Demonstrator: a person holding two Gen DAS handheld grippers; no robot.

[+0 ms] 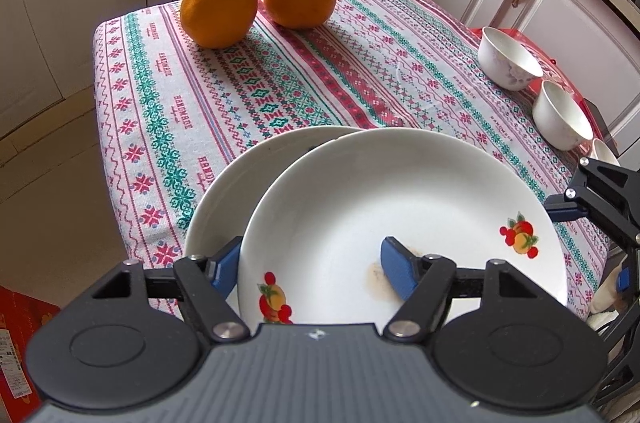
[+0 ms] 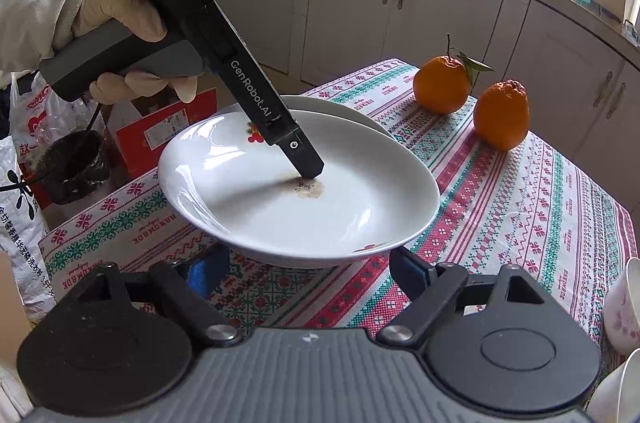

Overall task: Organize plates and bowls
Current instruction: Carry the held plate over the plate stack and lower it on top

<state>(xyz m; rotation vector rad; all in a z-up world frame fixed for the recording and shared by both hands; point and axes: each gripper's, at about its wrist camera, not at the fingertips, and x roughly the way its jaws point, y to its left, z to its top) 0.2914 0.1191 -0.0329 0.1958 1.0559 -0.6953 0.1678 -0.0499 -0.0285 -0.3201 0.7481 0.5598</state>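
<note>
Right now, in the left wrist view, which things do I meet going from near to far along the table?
Left gripper → held plate → second plate beneath it → bare tablecloth → two oranges.

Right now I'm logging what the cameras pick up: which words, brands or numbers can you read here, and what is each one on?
"DAS" and "Data Acquisition System": top of the left gripper body.
"GenRobot.AI": along its finger.
"HANDMADE": repeated on the tablecloth.
"3": among Chinese print I cannot transcribe reliably, on the white sack.
Label on the red box: too small to read.
Plates and bowls: pictures only, no words.
</note>
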